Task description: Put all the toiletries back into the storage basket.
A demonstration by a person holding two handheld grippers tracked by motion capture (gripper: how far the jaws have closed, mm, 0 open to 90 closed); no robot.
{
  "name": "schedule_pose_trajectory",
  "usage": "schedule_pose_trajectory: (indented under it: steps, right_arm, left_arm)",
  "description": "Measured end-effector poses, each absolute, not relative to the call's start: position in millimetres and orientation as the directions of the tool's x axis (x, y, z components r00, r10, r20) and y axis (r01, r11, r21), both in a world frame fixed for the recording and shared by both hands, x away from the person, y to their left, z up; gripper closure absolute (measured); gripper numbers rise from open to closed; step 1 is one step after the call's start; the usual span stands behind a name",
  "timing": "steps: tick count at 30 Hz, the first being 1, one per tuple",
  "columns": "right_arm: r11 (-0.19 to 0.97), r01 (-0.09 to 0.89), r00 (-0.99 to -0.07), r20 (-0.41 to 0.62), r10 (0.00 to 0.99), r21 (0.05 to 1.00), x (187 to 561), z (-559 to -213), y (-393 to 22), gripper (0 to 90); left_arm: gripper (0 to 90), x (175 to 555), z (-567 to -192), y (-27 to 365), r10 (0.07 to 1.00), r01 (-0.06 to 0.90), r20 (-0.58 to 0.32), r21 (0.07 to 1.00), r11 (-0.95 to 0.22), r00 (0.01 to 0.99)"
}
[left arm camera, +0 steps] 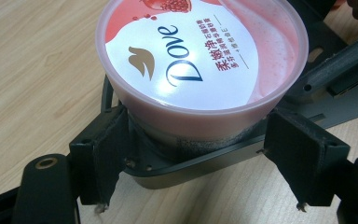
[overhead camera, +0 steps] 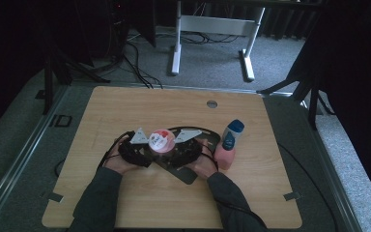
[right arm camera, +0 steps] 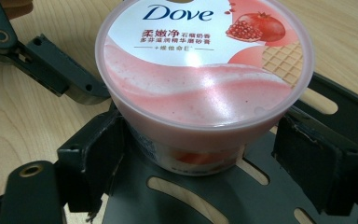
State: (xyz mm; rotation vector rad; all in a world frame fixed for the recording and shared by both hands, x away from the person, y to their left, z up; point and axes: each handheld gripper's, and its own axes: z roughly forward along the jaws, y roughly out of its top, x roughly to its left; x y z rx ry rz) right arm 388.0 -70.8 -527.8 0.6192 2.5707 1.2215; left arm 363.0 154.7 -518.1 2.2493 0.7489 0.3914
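From above, you have both hands drawn in at the middle of the wooden table (overhead camera: 125, 203), the left gripper (overhead camera: 147, 143) and the right gripper (overhead camera: 176, 145) facing each other with the pink Dove tub (overhead camera: 162, 140) between them. The tub sits over a dark slotted plate (overhead camera: 186, 173) that lies flat on the table. Just beside your right hand stands a pink bottle with a blue cap (overhead camera: 229, 143), upright and close to the gripper.

In the left gripper view, your left gripper (left arm camera: 200, 154) has its two black jaws standing wide on either side of the tub's (left arm camera: 200, 60) lower wall. The left pad (left arm camera: 103, 154) lies against the tub's side; the right pad (left arm camera: 303, 154) sits close to it, and you cannot tell whether it presses. The tub is upright, lid on, label facing up, resting on the edge of the dark plate (left arm camera: 186, 175).

In the right gripper view, your right gripper (right arm camera: 200, 161) frames the same tub (right arm camera: 205, 70) from the opposite side. Its jaws also stand wide, the left pad (right arm camera: 95, 158) touching the tub's wall and the right pad (right arm camera: 314, 158) just apart from it. The tub stands on the slotted plate (right arm camera: 177, 205), with bare wood showing through the slots.
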Motion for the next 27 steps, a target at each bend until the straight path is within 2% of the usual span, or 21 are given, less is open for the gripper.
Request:
schedule_pose_trajectory:
  steps: [8,16,27]
  right_arm:
    - [0.560,0.289,-0.885,-0.005,0.465,0.776,389,-534,-72,19.7]
    - [0.569,0.277,-0.899,-0.001,0.439,0.774,389,-533,-74,26.1]
    - [0.572,0.271,-0.902,-0.002,0.431,0.774,390,-532,-74,27.4]
  left_arm:
    - [22.7,363,-524,156,0.638,0.429,0.028,0.717,-0.549,0.769]
    - [23.7,354,-526,159,0.662,0.429,0.046,0.727,-0.536,0.748]
    - [21.8,358,-525,159,0.660,0.440,0.035,0.718,-0.539,0.750]
